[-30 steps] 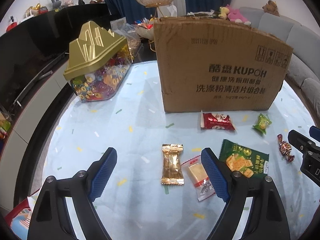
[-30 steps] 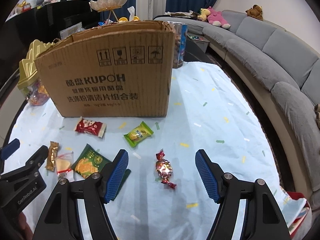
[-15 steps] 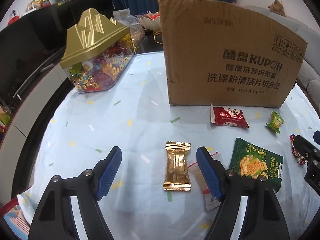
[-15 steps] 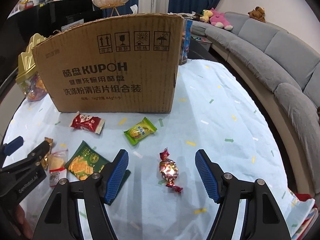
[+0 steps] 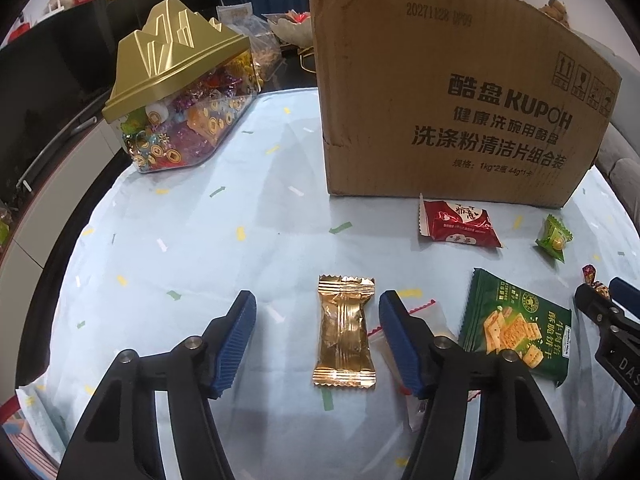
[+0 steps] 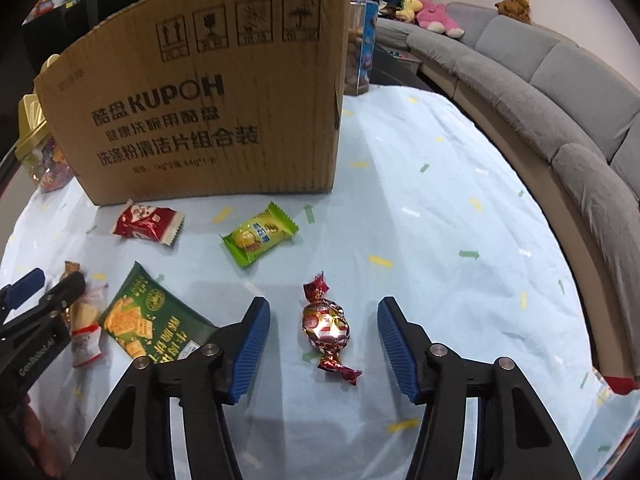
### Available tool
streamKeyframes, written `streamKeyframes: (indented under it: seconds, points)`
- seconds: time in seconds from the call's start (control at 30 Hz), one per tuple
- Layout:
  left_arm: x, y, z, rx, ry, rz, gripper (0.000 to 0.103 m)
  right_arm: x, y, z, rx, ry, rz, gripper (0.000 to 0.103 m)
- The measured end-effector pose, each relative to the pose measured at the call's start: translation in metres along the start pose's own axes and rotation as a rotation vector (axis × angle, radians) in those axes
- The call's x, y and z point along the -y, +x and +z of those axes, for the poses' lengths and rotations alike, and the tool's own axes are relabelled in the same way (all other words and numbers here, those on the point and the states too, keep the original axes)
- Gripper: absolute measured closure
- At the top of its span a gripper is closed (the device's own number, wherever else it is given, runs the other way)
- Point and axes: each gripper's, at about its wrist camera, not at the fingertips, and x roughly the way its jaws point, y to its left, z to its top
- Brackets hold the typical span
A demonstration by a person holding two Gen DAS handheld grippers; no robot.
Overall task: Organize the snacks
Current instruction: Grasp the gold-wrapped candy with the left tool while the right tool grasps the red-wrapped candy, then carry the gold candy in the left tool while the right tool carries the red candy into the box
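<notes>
Confetti-print tablecloth (image 6: 440, 208), cardboard box (image 6: 224, 112), scattered snacks (image 6: 260, 236)

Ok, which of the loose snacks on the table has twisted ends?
The red foil candy between the right gripper's open jaws; the other loose snacks are flat sealed packets.

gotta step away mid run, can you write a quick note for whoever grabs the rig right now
Left gripper: open, jaws have just been closing, either side of the gold wrapper, not touching it.
Right gripper: open, jaws have just been closing, either side of the foil candy, not gripping yet.
Loose on the tablecloth: red packet, lime packet, green cracker bag, clear sachet beside the gold wrapper.
Cardboard box stands behind them; its inside is not visible. Candy jar at far left.
Done: nothing visibly sorted.
Left: close on both pieces, then put away all six.
</notes>
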Motion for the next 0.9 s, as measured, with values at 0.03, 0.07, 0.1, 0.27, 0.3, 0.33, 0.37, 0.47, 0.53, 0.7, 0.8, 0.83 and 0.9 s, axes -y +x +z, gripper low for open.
streamKeyframes:
  seconds: [0.03, 0.07, 0.1, 0.27, 0.3, 0.33, 0.37, 0.47, 0.53, 0.7, 0.8, 0.83, 0.9]
  points:
    - [0.0, 0.0, 0.0, -0.002, 0.001, -0.003, 0.045, 0.001, 0.002, 0.0, -0.007, 0.002, 0.004, 0.048]
    - [0.001, 0.0, -0.001, -0.004, 0.002, -0.007, 0.048, 0.001, 0.002, -0.001, -0.01, 0.004, 0.008, 0.049]
    - [0.001, 0.001, -0.001, -0.006, 0.004, -0.012, 0.051, 0.001, 0.002, -0.001, -0.007, 0.005, 0.009, 0.049]
    - [0.001, 0.002, -0.001, -0.009, 0.005, -0.039, 0.066, 0.002, 0.003, 0.0, -0.01, 0.006, 0.026, 0.058]
    - [0.001, 0.002, -0.001, -0.01, 0.005, -0.042, 0.068, 0.003, 0.003, 0.0, -0.011, 0.007, 0.032, 0.061]
    - [0.001, 0.002, -0.001, -0.011, 0.006, -0.046, 0.072, 0.002, 0.003, 0.0, -0.012, 0.006, 0.038, 0.067]
    - [0.002, 0.001, -0.001, -0.012, 0.007, -0.049, 0.076, 0.001, 0.002, 0.0, -0.012, 0.005, 0.039, 0.072]
    - [0.004, -0.001, -0.001, -0.015, 0.009, -0.056, 0.079, 0.001, 0.002, 0.001, -0.013, 0.004, 0.046, 0.079]
    - [0.004, -0.001, -0.001, -0.016, 0.009, -0.059, 0.079, 0.002, 0.002, 0.001, -0.015, 0.007, 0.047, 0.079]
    - [0.005, -0.007, -0.001, -0.001, 0.013, -0.055, 0.08, 0.002, 0.0, 0.001, -0.012, 0.009, 0.049, 0.079]
    - [0.005, -0.01, 0.001, 0.009, 0.012, -0.054, 0.08, 0.002, -0.003, 0.002, -0.004, 0.007, 0.05, 0.079]
    - [0.005, -0.012, 0.001, 0.011, 0.012, -0.053, 0.081, 0.002, -0.005, 0.002, -0.001, 0.006, 0.05, 0.079]
    - [0.004, -0.015, 0.002, 0.017, 0.011, -0.052, 0.081, 0.001, -0.007, 0.003, 0.005, 0.005, 0.05, 0.079]
